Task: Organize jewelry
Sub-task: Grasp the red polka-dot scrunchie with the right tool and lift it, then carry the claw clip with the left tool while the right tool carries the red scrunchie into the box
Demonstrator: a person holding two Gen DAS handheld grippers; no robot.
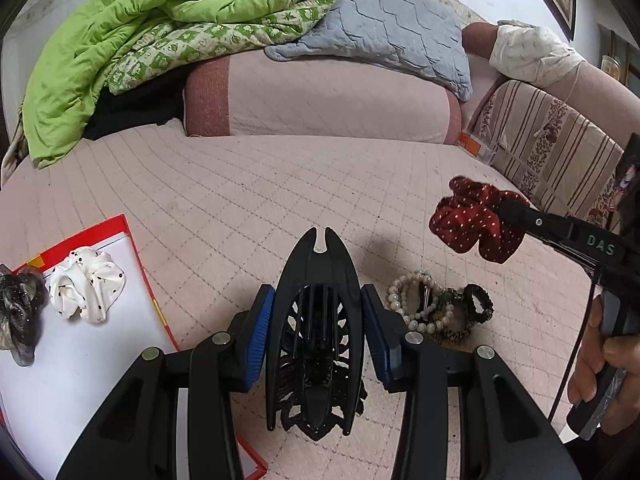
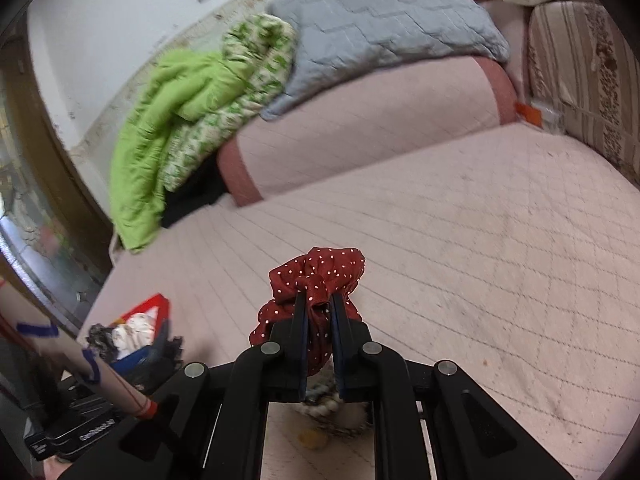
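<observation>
My left gripper [image 1: 318,322] is shut on a large black hair claw clip [image 1: 316,332], held above the pink quilted bed. My right gripper [image 2: 319,320] is shut on a red scrunchie with white dots [image 2: 320,276]; it also shows in the left wrist view [image 1: 472,220], lifted above the bed at the right. A heap of jewelry with a pearl bracelet [image 1: 416,304] and a small dark scrunchie [image 1: 478,302] lies on the bed right of the claw clip. A white tray with a red rim [image 1: 136,248] at the left holds a white spotted scrunchie [image 1: 88,284] and a grey scrunchie [image 1: 18,312].
A green quilt [image 1: 120,48], a grey pillow [image 1: 384,20] and a pink bolster [image 1: 320,96] lie at the back of the bed. A striped cushion [image 1: 552,148] stands at the right. An orange packet [image 1: 474,148] lies by it.
</observation>
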